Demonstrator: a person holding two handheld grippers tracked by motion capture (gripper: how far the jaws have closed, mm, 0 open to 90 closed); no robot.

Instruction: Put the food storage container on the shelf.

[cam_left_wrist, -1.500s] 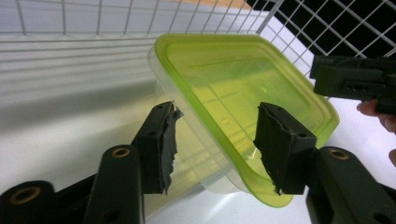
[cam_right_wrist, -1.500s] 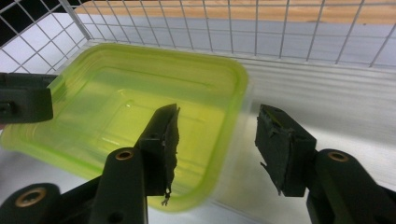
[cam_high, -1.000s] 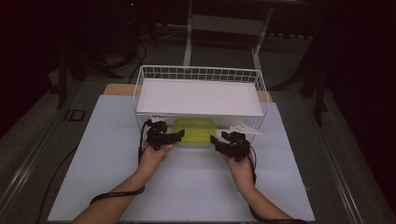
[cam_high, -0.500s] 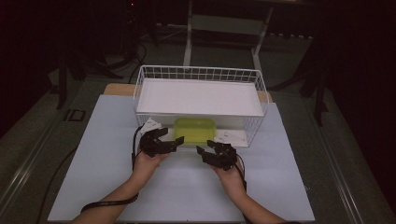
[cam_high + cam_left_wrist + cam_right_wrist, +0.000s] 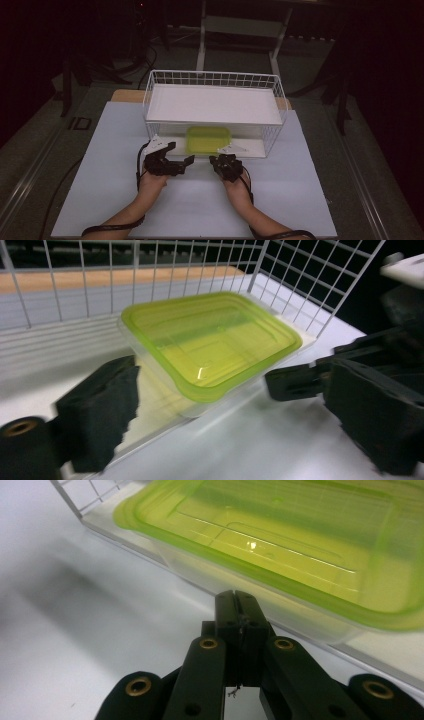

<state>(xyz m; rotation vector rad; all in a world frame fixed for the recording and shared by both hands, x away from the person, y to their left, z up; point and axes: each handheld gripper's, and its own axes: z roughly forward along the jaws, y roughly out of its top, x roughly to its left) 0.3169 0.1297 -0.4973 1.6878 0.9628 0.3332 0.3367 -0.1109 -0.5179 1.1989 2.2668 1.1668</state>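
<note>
Left gripper point(image 5: 181, 153), jaws spread wide and empty, on the white table point(image 5: 100, 150); centre, green-lidded container point(image 5: 208, 139) at the open front of the wire basket point(image 5: 212, 79), lower level; right gripper point(image 5: 220, 161), its 2 jaws pressed together, empty, just before it.

The room is dark, with light falling mostly on the white table point(image 5: 310, 200) that fills the lower centre of the frame. Grey floor point(image 5: 40, 150) runs along both sides of it. At top centre stands a pale metal frame point(image 5: 202, 35) with two legs. Dark stands and cables point(image 5: 145, 55) crowd the upper left.
</note>
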